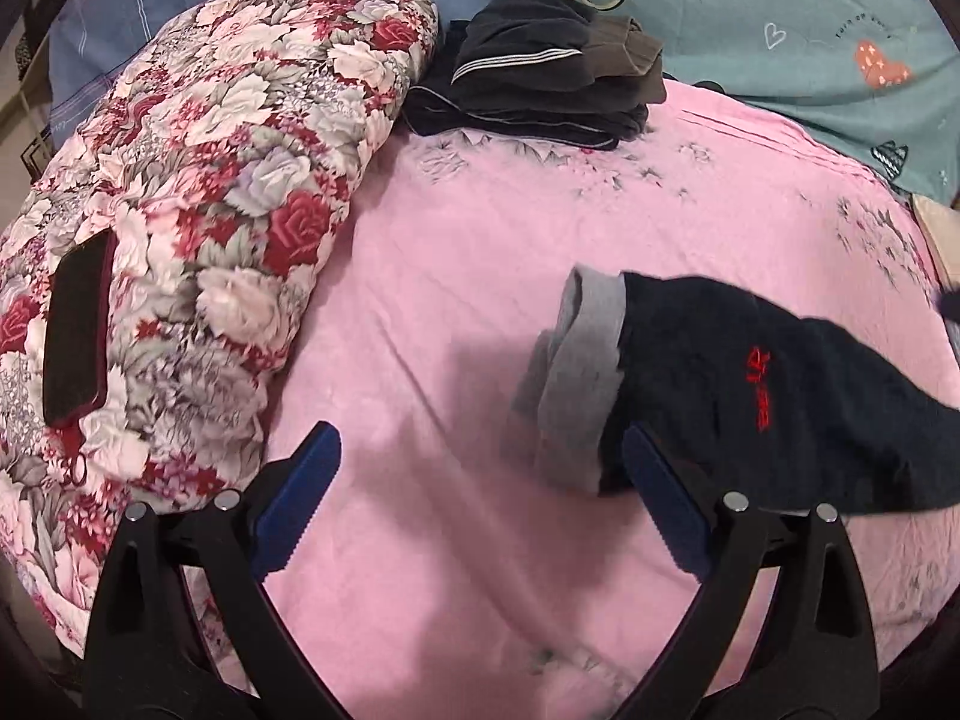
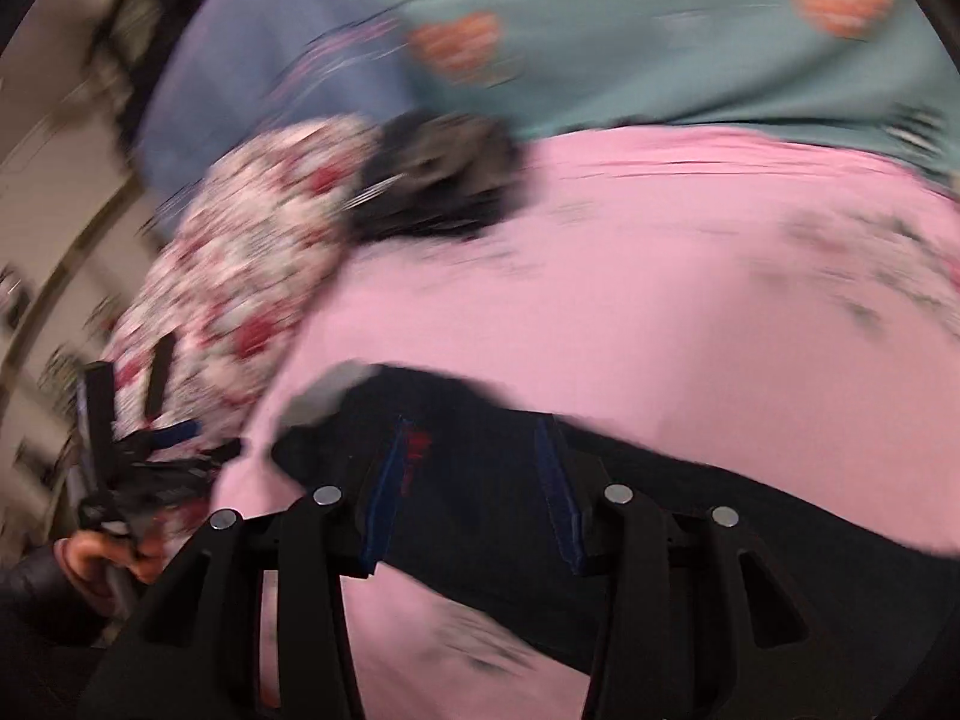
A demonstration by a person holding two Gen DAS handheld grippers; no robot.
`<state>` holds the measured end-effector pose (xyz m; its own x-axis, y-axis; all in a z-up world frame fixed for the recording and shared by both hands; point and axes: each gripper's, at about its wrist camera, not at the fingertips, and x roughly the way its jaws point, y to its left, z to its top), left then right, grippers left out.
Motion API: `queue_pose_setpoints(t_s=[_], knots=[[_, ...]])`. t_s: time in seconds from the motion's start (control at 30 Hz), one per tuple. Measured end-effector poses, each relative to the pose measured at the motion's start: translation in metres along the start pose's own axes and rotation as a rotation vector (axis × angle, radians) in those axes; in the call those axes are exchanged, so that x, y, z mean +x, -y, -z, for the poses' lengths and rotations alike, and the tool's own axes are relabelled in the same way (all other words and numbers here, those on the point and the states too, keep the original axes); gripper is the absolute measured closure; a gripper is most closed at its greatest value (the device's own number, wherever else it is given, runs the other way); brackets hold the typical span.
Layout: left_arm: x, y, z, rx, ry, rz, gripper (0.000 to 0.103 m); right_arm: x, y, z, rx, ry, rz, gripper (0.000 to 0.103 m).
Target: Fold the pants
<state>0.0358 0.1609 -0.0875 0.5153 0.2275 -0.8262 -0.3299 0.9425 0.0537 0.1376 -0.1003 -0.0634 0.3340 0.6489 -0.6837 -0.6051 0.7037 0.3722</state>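
The dark navy pants (image 1: 774, 396) with a grey lined cuff (image 1: 576, 372) and red lettering lie on the pink bedsheet (image 1: 468, 300) at the right. My left gripper (image 1: 480, 456) is open and empty above the sheet; its right finger (image 1: 660, 504) is next to the grey cuff. In the blurred right wrist view the pants (image 2: 480, 480) stretch across the bottom. My right gripper (image 2: 474, 480) is open with the dark fabric between its fingers; whether it grips is unclear. The left gripper also shows in the right wrist view (image 2: 138, 450) at the far left, held by a hand.
A rolled floral quilt (image 1: 198, 228) lies along the left with a dark phone (image 1: 78, 348) on it. A stack of folded dark clothes (image 1: 540, 84) sits at the back. A teal heart-print blanket (image 1: 780, 30) lies behind.
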Motion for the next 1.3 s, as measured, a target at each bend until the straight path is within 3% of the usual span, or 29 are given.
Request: queue_pose_setpoints(t_s=[0.1, 0.2, 0.27, 0.37, 0.4, 0.43, 0.5, 0.63, 0.7, 0.73, 0.77, 0.87, 0.93, 1.1, 1.13, 1.23, 1.3], knots=[[-0.009, -0.007, 0.019, 0.066, 0.02, -0.002, 0.006, 0.054, -0.073, -0.007, -0.205, -0.095, -0.042, 0.046], [-0.012, -0.022, 0.037, 0.07, 0.017, 0.013, 0.006, 0.095, -0.135, 0.007, -0.435, -0.153, -0.067, 0.046], [-0.011, -0.034, 0.048, 0.045, 0.003, 0.054, 0.006, 0.122, -0.158, 0.021, -0.545, -0.221, -0.031, 0.046], [-0.006, -0.048, 0.057, -0.004, -0.012, 0.092, 0.006, 0.156, -0.175, 0.038, -0.698, -0.253, 0.091, 0.046], [-0.003, -0.052, 0.059, -0.022, -0.018, 0.116, 0.006, 0.166, -0.174, 0.041, -0.726, -0.261, 0.129, 0.059], [-0.002, -0.054, 0.06, -0.029, -0.02, 0.13, 0.006, 0.176, -0.171, 0.041, -0.725, -0.292, 0.149, 0.08], [0.002, -0.055, 0.061, -0.03, -0.023, 0.17, 0.006, 0.171, -0.15, 0.028, -0.609, -0.33, 0.118, 0.088], [0.006, -0.046, 0.051, 0.017, 0.012, 0.281, 0.007, 0.115, -0.112, -0.023, -0.261, -0.149, 0.084, 0.088], [0.01, -0.036, 0.039, 0.04, 0.044, 0.364, 0.01, 0.1, -0.105, -0.037, -0.2, -0.092, 0.106, 0.088], [0.015, -0.03, 0.032, 0.055, 0.052, 0.395, 0.022, 0.092, -0.102, -0.042, -0.182, -0.066, 0.124, 0.088], [0.023, -0.023, 0.024, 0.073, 0.049, 0.425, 0.04, 0.086, -0.101, -0.044, -0.176, -0.052, 0.139, 0.088], [0.052, -0.007, -0.002, 0.082, 0.023, 0.503, 0.069, 0.082, -0.103, -0.049, -0.178, -0.039, 0.162, 0.088], [0.071, 0.002, -0.019, 0.076, 0.013, 0.537, 0.07, 0.086, -0.106, -0.049, -0.187, -0.043, 0.169, 0.088], [0.108, 0.012, -0.061, 0.028, -0.035, 0.731, 0.069, 0.093, -0.109, -0.045, -0.199, -0.039, 0.192, 0.088], [0.118, 0.01, -0.066, 0.011, -0.039, 0.707, 0.07, 0.095, -0.112, -0.043, -0.214, -0.04, 0.199, 0.088], [0.149, -0.005, -0.075, -0.094, -0.1, 0.708, 0.089, 0.11, -0.127, -0.031, -0.303, -0.069, 0.215, 0.088], [0.156, -0.019, -0.078, -0.156, -0.13, 0.701, 0.089, 0.124, -0.139, -0.018, -0.38, -0.099, 0.214, 0.088]])
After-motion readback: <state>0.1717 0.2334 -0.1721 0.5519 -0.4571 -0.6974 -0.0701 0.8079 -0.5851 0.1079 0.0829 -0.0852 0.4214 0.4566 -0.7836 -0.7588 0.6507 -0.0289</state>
